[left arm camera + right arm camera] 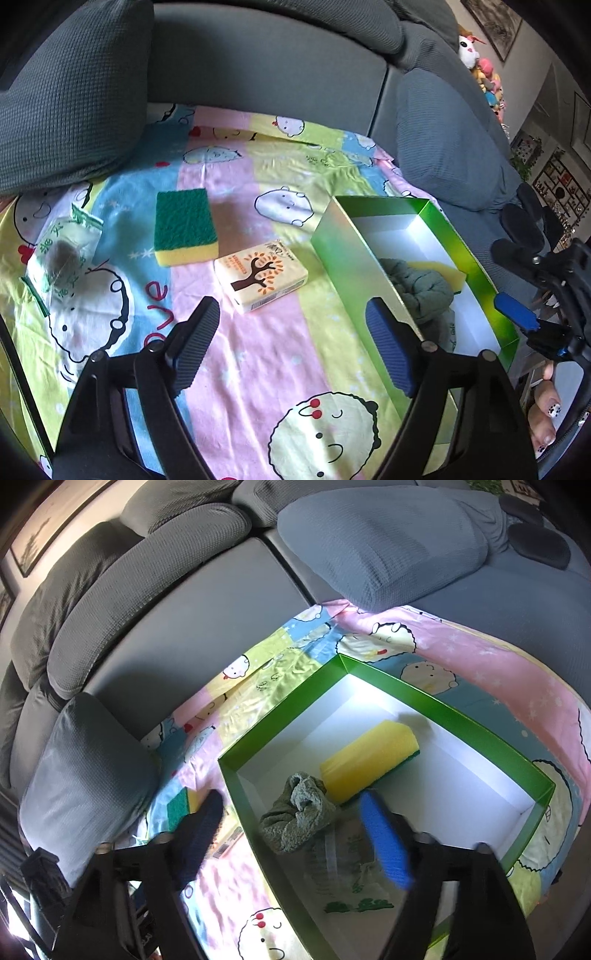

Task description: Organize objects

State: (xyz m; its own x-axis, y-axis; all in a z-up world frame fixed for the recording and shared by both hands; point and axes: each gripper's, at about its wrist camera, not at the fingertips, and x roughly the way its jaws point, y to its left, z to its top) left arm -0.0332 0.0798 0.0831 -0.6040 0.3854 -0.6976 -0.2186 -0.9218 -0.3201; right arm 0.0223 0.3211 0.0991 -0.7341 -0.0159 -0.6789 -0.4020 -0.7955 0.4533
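Here both tongs gape, holding nothing: the left gripper [291, 339] hovers over the glossy tissue pack [261, 275] and spongy scourer [184, 226]; the right gripper [295, 834] straddles the near wall of the green cardboard box [443, 705], which holds a crumpled cloth [295, 821].

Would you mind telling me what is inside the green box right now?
Inside the green box lie a yellow sponge, a crumpled grey-green cloth and a clear printed bag. The bag's contents are unclear, and the right tool covers part of it.
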